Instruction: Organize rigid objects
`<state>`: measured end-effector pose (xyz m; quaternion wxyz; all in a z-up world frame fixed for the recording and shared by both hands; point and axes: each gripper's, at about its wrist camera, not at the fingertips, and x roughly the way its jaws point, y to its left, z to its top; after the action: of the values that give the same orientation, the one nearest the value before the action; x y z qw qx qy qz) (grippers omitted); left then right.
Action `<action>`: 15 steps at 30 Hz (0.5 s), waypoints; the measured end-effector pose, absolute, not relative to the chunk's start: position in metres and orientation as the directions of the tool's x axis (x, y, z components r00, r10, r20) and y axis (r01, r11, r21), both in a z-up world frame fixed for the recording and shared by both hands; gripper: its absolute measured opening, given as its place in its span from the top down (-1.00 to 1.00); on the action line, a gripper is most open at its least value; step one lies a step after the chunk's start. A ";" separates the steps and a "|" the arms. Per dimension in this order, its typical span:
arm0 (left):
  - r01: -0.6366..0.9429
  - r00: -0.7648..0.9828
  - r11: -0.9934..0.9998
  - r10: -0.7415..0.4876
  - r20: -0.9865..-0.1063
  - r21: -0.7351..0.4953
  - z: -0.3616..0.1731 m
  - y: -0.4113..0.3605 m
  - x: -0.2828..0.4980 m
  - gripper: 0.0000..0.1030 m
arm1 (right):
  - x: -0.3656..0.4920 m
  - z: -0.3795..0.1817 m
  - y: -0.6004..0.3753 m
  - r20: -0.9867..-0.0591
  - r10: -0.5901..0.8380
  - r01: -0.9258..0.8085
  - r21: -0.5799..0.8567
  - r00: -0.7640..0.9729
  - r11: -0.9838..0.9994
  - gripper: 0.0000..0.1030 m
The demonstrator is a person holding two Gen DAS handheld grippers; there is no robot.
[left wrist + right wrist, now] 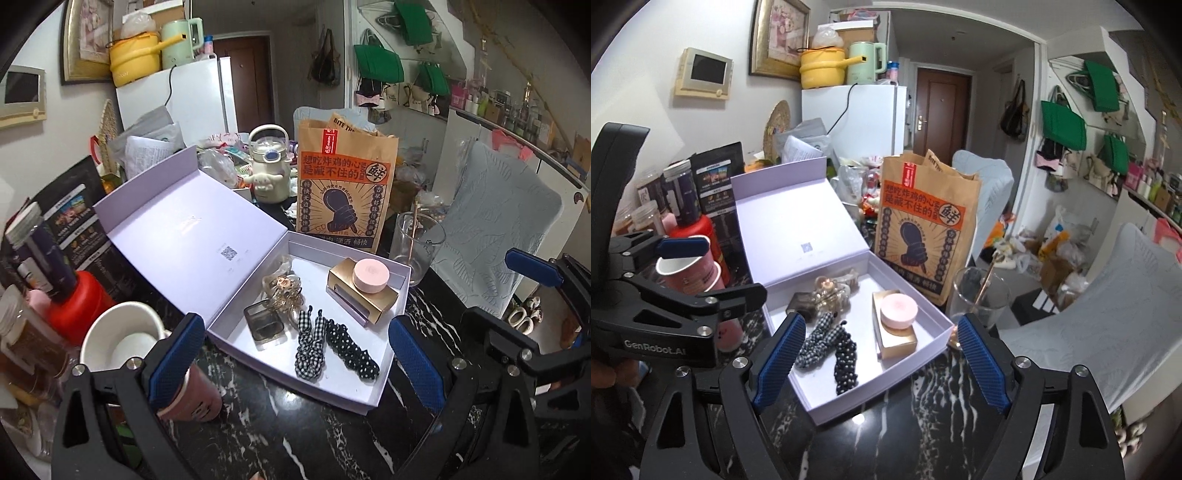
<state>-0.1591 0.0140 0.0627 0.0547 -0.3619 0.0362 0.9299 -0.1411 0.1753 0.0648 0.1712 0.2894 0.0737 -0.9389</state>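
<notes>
An open lavender box (pixel 314 266) (pixel 868 369) lies on the black marble table (pixel 295 439). Inside are a gold carton (pixel 369 304) (pixel 897 341) with a pink round jar (pixel 370 275) (pixel 898 312) on top, gold hair claws (pixel 284 291) (pixel 831 290), a dark clear square clip (pixel 264 323), a gingham scrunchie (pixel 310 347) (pixel 816 341) and a polka-dot scrunchie (pixel 352 354) (pixel 846 360). My left gripper (pixel 295 365) hovers open above the box's near edge, holding nothing. My right gripper (pixel 882 360) stands wide open, also with nothing between its pads.
A brown paper bag (pixel 343 184) (pixel 923 225) stands behind the box, with a glass holding a stick (pixel 415 243) (pixel 979 295) to its right. A pink paper cup (pixel 122 339), a red bottle (pixel 79 302) and jars crowd the left. Light-blue chairs (pixel 491 229) stand on the right.
</notes>
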 end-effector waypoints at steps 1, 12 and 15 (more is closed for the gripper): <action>-0.123 -0.736 -0.992 0.067 -0.674 0.036 0.064 0.014 -0.154 -0.97 | -0.138 0.065 0.176 -0.568 -0.281 0.364 -0.036 -0.774 -0.931 -0.66; -0.113 -0.742 -0.992 0.052 -0.669 0.049 0.058 0.010 -0.110 -0.97 | -0.101 0.057 0.182 -0.578 -0.277 0.343 -0.006 -0.768 -0.939 -0.66; -0.108 -0.740 -0.993 0.048 -0.671 0.049 0.054 0.010 -0.099 -0.97 | -0.091 0.053 0.181 -0.585 -0.256 0.326 -0.016 -0.769 -0.945 -0.66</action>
<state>-0.0992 0.0096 0.0543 0.0419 -0.3579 0.0423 0.9319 -0.0913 0.1815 0.0526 0.1551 0.3022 0.0582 -0.9388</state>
